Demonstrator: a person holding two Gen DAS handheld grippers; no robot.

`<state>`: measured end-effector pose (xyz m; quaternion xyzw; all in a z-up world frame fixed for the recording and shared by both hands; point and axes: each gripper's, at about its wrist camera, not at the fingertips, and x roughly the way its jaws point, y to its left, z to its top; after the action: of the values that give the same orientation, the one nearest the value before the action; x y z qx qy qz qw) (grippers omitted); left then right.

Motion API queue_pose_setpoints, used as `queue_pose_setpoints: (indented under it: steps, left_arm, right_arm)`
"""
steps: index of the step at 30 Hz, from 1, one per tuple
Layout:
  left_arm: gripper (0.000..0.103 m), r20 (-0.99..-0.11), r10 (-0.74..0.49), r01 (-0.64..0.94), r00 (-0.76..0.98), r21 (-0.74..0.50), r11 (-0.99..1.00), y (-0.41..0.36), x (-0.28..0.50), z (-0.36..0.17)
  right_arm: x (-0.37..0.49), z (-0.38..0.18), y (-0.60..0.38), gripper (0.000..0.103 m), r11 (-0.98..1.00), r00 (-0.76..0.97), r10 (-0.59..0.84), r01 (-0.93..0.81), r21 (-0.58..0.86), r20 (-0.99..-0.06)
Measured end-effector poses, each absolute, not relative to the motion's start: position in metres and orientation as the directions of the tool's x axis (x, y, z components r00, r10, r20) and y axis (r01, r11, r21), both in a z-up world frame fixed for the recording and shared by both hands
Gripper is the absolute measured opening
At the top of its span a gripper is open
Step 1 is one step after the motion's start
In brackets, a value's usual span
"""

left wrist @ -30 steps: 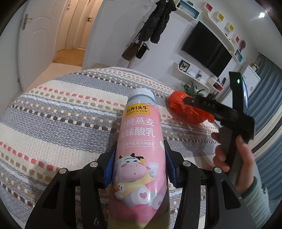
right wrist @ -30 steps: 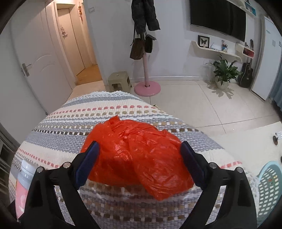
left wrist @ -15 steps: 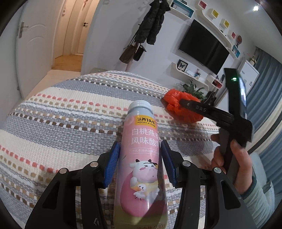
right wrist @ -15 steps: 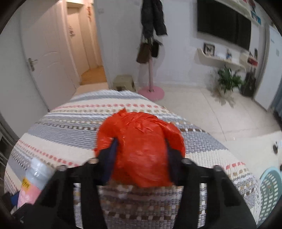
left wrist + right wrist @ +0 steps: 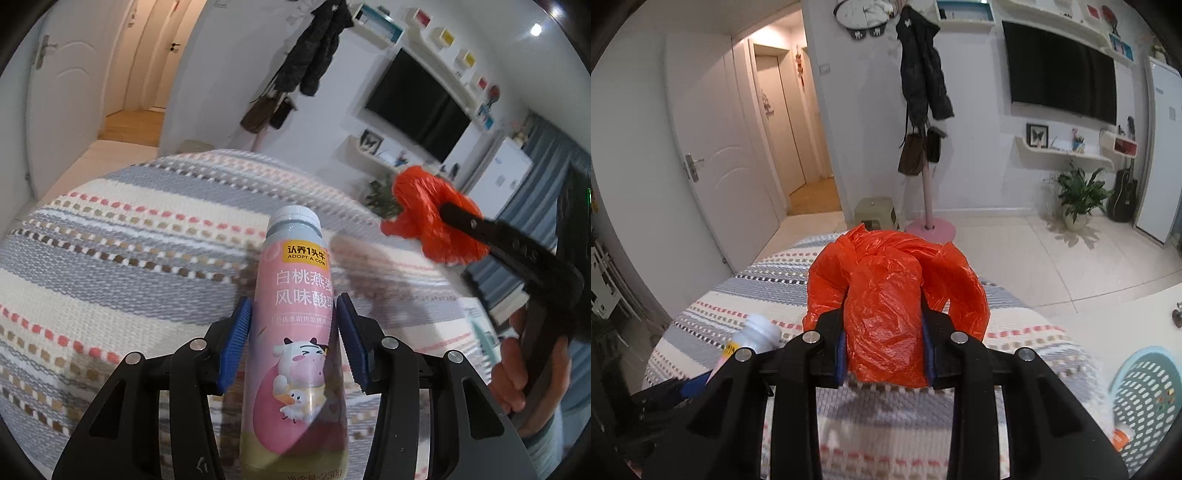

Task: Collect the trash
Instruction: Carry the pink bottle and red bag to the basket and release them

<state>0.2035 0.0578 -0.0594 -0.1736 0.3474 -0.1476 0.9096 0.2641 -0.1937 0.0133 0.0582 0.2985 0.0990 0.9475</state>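
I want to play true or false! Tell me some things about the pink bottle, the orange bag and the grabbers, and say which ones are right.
1. The left gripper is shut on the pink bottle. True.
2. The bottle's cap is missing. False: a pale cap sits on top.
3. The right gripper squeezes the orange bag. True.
4. The orange bag is inside the blue basket. False: it is in the gripper, above the striped blanket.
5. The bottle shows a cartoon cow. True.
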Motion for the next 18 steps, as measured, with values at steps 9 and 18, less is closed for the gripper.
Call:
queue_pose_setpoints:
  steps: [9,18]
  left_arm:
    - [0.045,-0.487,-0.455,0.279,0.745,-0.393,0.876,0.019,0.177,-0.007]
    - [0.045,-0.436,-0.533,0.440,0.725,-0.302,0.846,-0.075,0.162,0.047]
  right_arm:
    - [0.207,0.046,-0.276,0.027,0.981,0.869,0.116,-0.023,0.195,-0.480]
    - [0.144,0.064,-0.384,0.027,0.953,0.912,0.014,0.112,0.283,-0.409]
